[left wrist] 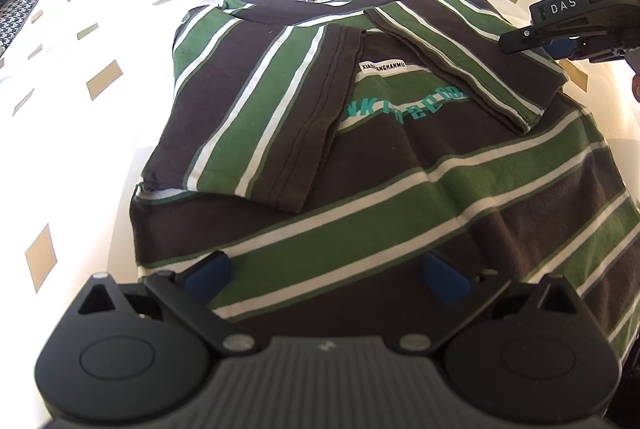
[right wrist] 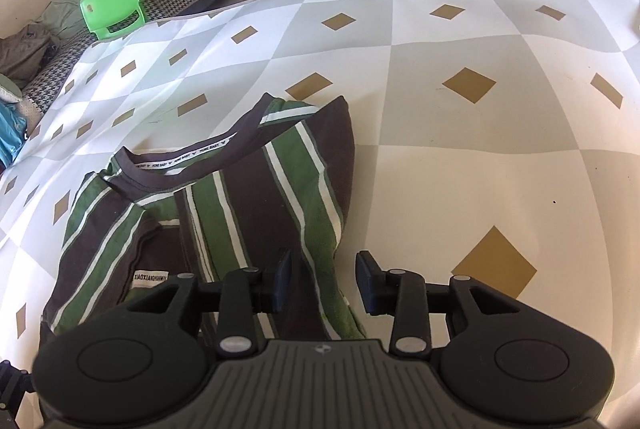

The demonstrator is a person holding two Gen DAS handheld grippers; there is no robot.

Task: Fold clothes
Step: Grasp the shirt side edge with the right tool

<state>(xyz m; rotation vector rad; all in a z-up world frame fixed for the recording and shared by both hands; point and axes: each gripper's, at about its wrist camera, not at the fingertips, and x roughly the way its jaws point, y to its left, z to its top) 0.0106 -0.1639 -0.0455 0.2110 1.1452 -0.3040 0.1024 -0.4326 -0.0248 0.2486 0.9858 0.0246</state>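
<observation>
Striped T-shirt (left wrist: 360, 165) lies sleeves-folded on my bench (right wrist: 480, 149); left tongs (left wrist: 326, 275) released over hem, right tongs (right wrist: 324, 281) released at 3 o'clock sleeve.

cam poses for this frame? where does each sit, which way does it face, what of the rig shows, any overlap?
Left wrist: sits on the left gripper, angled down over the striped T-shirt; its own jaws stand wide over the hem, and the right gripper shows at the right edge.
Right wrist: sits on the right gripper, angled down at the shirt's folded sleeve and the tablecloth; its jaws are apart, nothing pinched.
Shared: the shirt, its collar, the green stool.
</observation>
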